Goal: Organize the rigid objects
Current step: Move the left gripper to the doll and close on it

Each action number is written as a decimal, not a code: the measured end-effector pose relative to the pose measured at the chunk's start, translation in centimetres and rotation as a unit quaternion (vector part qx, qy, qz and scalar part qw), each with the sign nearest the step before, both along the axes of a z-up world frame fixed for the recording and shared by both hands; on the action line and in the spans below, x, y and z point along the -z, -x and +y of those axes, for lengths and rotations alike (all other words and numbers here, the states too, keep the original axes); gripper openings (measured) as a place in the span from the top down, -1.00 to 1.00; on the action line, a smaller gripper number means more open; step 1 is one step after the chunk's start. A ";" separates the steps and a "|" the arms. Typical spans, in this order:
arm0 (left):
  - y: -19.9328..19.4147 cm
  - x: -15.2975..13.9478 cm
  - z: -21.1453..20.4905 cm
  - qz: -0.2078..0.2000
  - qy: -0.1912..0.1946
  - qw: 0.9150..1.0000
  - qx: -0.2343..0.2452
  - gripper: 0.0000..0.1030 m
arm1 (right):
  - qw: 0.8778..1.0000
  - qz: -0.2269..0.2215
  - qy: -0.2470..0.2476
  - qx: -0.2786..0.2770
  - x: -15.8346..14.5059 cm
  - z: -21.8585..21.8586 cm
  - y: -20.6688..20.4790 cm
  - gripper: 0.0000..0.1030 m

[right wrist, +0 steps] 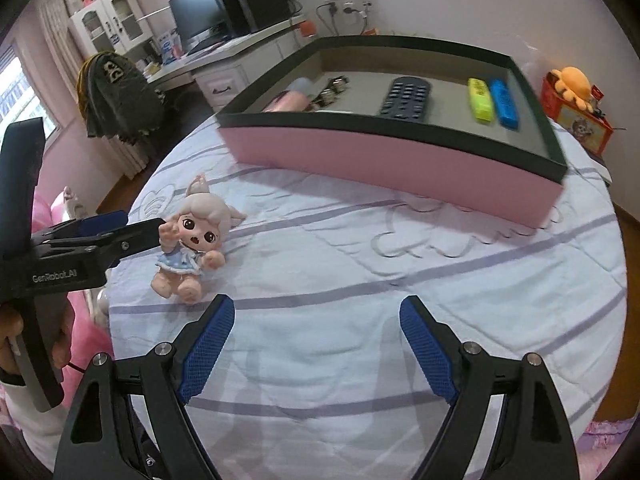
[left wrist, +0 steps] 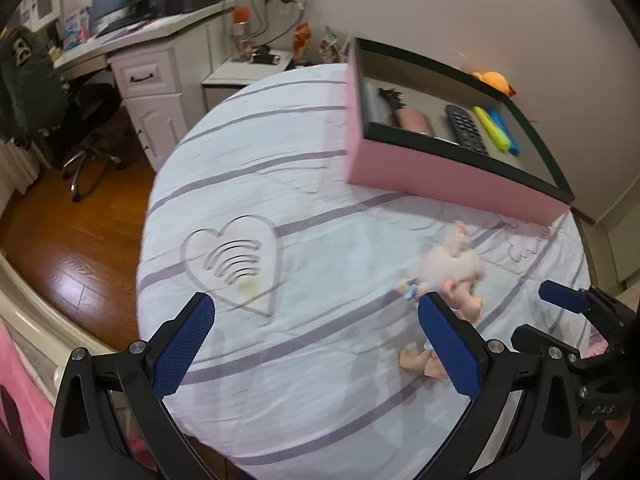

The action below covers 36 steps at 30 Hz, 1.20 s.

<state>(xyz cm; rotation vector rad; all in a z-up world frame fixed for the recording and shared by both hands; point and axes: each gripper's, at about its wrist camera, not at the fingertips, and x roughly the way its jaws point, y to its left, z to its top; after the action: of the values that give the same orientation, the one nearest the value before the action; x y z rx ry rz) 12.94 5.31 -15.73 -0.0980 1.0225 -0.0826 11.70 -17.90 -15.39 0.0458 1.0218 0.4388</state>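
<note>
Right wrist view: a striped white bedspread (right wrist: 360, 280) covers the bed, with a desk (right wrist: 240, 52) and monitor (right wrist: 196, 12) behind. A doll (right wrist: 192, 244) lies left of the right gripper (right wrist: 316, 344), whose jaws gape empty. The left gripper (left wrist: 316, 344), also wide open, holds nothing; its right finger overlaps the doll.

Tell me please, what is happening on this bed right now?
A person is tidying small things into a pink box on the bed. A remote and two markers already lie inside. A doll remains on the sheet. The left hand-held gripper and the right hand-held gripper are both open, holding nothing.
</note>
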 end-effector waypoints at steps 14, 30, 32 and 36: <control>0.8 -0.7 2.7 -0.012 0.023 1.000 -0.014 -0.99 | 1.000 -0.004 0.005 -0.010 -0.3 3.8 -0.6 -0.67; 0.2 0.5 -5.0 0.004 0.026 0.997 0.066 -0.99 | 0.997 -0.006 0.048 0.062 -0.4 -2.7 1.7 -0.67; -0.3 0.7 -5.2 0.007 0.025 0.998 0.059 -0.94 | 0.997 -0.002 0.049 0.067 -0.2 -3.5 1.7 -0.67; -1.2 1.2 -5.1 0.018 0.037 0.998 0.057 -0.64 | 0.996 0.005 0.043 0.073 0.4 -4.8 1.7 -0.67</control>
<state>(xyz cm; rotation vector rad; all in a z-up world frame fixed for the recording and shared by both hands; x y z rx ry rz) 14.18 0.21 -16.89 -0.1080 1.0619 -0.2234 10.04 -22.73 -15.81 0.0449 1.0390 0.2603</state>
